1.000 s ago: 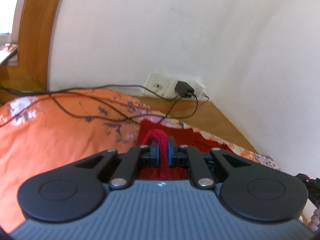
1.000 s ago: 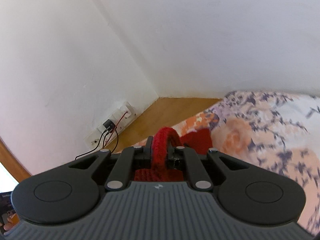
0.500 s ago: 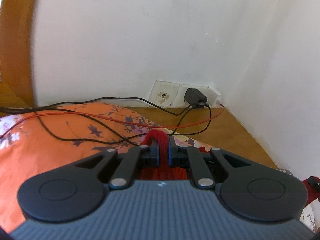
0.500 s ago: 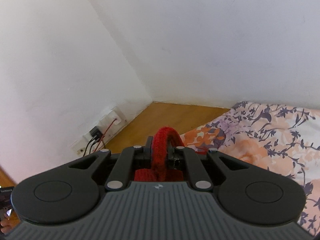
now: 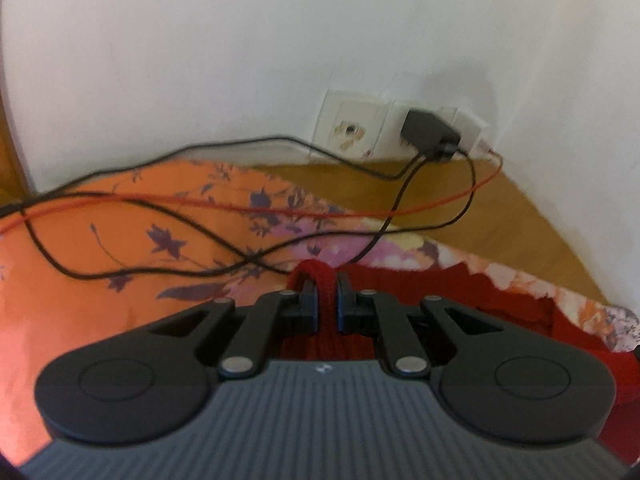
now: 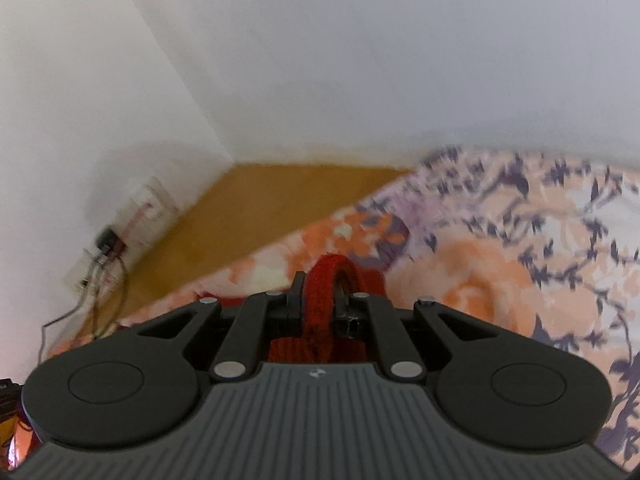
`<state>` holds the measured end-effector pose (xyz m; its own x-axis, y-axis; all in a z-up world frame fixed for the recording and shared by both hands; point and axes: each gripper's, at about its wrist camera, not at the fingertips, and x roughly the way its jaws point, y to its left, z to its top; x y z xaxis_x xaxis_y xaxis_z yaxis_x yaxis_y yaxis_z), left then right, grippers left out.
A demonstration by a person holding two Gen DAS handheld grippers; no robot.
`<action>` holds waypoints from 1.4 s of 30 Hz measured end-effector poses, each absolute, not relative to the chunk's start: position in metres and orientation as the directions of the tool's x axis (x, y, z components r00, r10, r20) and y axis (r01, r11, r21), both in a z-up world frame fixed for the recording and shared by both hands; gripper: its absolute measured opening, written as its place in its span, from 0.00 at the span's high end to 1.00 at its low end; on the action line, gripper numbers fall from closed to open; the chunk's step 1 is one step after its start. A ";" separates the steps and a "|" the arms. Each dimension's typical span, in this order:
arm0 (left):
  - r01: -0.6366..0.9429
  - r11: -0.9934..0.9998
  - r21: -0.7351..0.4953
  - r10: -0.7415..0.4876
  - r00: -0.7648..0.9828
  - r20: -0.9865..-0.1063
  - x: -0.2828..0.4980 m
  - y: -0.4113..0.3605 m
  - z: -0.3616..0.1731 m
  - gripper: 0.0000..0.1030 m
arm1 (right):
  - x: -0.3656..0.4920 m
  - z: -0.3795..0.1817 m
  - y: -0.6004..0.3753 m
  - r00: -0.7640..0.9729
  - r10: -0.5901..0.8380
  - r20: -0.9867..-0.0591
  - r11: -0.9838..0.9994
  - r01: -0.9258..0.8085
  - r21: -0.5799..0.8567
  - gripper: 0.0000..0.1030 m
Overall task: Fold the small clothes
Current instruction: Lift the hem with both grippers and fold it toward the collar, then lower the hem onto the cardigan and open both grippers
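Red knit garment [image 5: 460, 292] was pinched at two edges by our left gripper [image 5: 328, 300] and right gripper [image 6: 320, 300], above the floral bedsheet [image 5: 100, 248]. Mid-fold, we judged; next: bring edges over evenly.

A bedroom in a home is indicated: a bed is covered with a floral sheet [image 5: 120, 240] in orange and purple, set in a corner of plain white walls [image 6: 360, 60]. Wall sockets [image 5: 352, 132] with a plugged-in charger [image 5: 428, 132] and trailing cables [image 5: 200, 216] are seen above a wooden ledge [image 5: 480, 216].
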<state>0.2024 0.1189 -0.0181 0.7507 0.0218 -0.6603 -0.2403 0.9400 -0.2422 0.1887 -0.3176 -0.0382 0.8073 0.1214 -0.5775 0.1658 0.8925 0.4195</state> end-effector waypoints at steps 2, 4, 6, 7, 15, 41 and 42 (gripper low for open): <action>-0.242 0.937 -0.253 0.015 0.749 -0.663 0.203 0.121 -0.022 0.88 | 0.190 -0.047 -0.318 0.795 0.126 -0.593 0.886 0.179 0.428 0.89; -0.227 0.938 -0.263 -0.006 0.747 -0.664 0.202 0.122 -0.023 0.87 | 0.190 -0.051 -0.317 0.791 0.131 -0.597 0.887 0.175 0.427 0.88; -0.209 0.935 -0.286 -0.037 0.746 -0.665 0.198 0.125 -0.021 0.80 | 0.188 -0.049 -0.316 0.791 0.142 -0.595 0.887 0.166 0.432 0.81; -0.202 0.932 -0.301 -0.054 0.745 -0.665 0.196 0.125 -0.020 0.73 | 0.187 -0.047 -0.316 0.790 0.148 -0.595 0.884 0.164 0.438 0.79; -0.136 0.922 -0.363 -0.147 0.745 -0.651 0.184 0.121 -0.008 0.64 | 0.173 -0.030 -0.313 0.785 0.252 -0.567 0.868 0.076 0.491 0.64; -0.119 0.948 -0.296 -0.093 0.785 -0.612 0.197 0.112 0.010 0.51 | 0.185 -0.023 -0.298 0.825 0.180 -0.536 0.924 0.044 0.379 0.33; -0.118 0.948 -0.296 -0.094 0.784 -0.613 0.195 0.111 0.010 0.51 | 0.181 -0.022 -0.298 0.826 0.180 -0.533 0.927 0.039 0.374 0.33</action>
